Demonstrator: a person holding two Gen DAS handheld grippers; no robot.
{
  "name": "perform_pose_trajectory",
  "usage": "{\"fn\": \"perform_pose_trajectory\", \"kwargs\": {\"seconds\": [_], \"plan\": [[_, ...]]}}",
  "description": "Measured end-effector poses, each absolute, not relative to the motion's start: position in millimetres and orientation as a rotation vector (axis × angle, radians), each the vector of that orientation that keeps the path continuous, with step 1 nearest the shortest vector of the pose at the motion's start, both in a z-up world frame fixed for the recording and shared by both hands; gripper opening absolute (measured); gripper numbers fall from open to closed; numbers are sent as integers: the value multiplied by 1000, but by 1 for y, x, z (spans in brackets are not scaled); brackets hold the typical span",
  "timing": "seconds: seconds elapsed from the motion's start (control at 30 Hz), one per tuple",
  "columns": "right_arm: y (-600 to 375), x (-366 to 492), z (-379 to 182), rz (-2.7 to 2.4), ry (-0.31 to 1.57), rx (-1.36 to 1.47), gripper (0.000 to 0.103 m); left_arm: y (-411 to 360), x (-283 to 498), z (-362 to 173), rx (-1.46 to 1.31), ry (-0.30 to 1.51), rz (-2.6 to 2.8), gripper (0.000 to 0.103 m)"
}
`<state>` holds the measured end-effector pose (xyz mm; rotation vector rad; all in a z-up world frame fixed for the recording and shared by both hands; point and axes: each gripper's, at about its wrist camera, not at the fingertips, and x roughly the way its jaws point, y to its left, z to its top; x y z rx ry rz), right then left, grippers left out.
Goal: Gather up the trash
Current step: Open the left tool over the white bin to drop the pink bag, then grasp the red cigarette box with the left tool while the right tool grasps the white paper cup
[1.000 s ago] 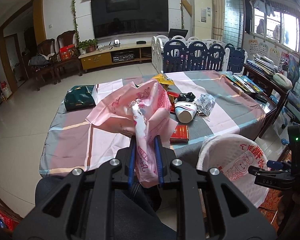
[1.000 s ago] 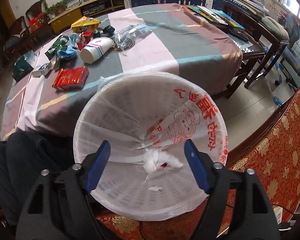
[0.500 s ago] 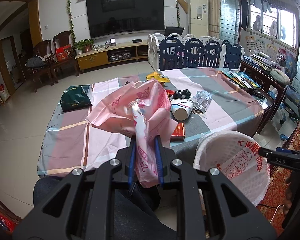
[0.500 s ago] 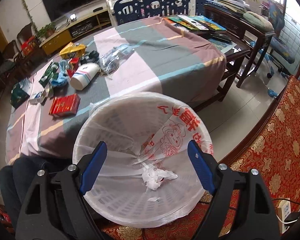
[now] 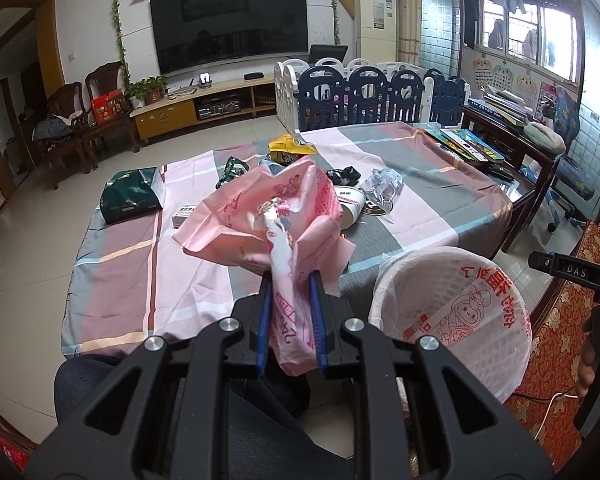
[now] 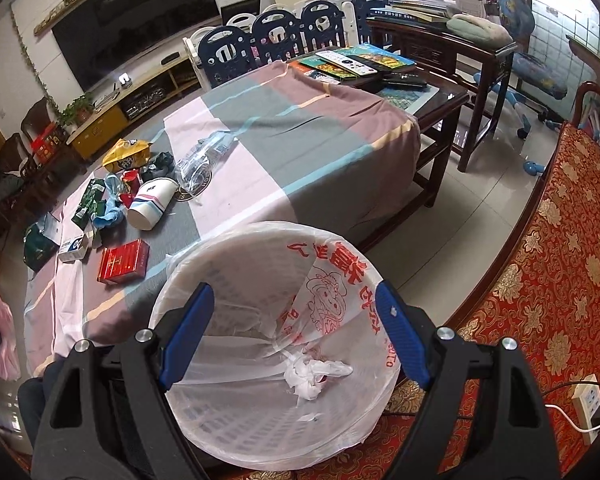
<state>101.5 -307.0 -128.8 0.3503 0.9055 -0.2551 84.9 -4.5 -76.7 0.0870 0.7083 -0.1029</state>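
Trash on the table [image 6: 300,128], a red box [image 6: 123,261] and paper cup [image 6: 152,203] among it, awaits collection: my left tongs [image 5: 290,320] pinch the pink bag [image 5: 268,216] aloft for filling, my right tongs [image 6: 288,336] gape empty over the lined bin [image 6: 260,240].

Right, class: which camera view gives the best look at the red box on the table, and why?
The right wrist view. There the red box lies in full sight on the striped tablecloth, its whole top face showing, near the lined white bin. In the left wrist view the pink plastic bag clamped in the left tongs hides it.
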Motion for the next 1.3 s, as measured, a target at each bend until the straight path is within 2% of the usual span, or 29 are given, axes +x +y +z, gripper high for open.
{"fn": "perform_pose_trajectory", "kwargs": {"seconds": [0.2, 0.37, 0.47, 0.5, 0.53, 0.6, 0.83, 1.0, 1.13, 1.2, 1.27, 1.3], "plan": [[-317, 99, -122, -274, 875, 366, 81, -21, 104, -89, 28, 787, -354, 19], [-335, 91, -112, -316, 831, 385, 81, -66, 128, -111, 31, 879, -623, 19], [-345, 89, -114, -337, 830, 399, 81, -93, 140, -133, 3, 959, -741, 26], [-346, 88, -116, -338, 832, 399, 81, -101, 141, -142, -3, 981, -751, 38], [-347, 89, -119, -339, 837, 398, 81, -107, 145, -151, -15, 1019, -769, 61], [-347, 92, -126, -338, 851, 398, 81, -111, 150, -163, -32, 1059, -752, 79], [-340, 108, -159, -314, 924, 407, 81, -53, 187, -171, -39, 961, -424, 79], [-323, 126, -175, -274, 957, 388, 81, 7, 246, -194, -193, 1038, -228, 78], [-308, 143, -180, -237, 977, 379, 81, 20, 278, -216, -210, 1082, -175, 77], [-301, 151, -182, -220, 988, 381, 81, 17, 290, -225, -218, 1106, -186, 71], [-295, 157, -184, -207, 995, 379, 81, 12, 302, -233, -216, 1120, -187, 60], [-293, 158, -184, -203, 996, 378, 81, 10, 307, -237, -219, 1128, -199, 51]]}}
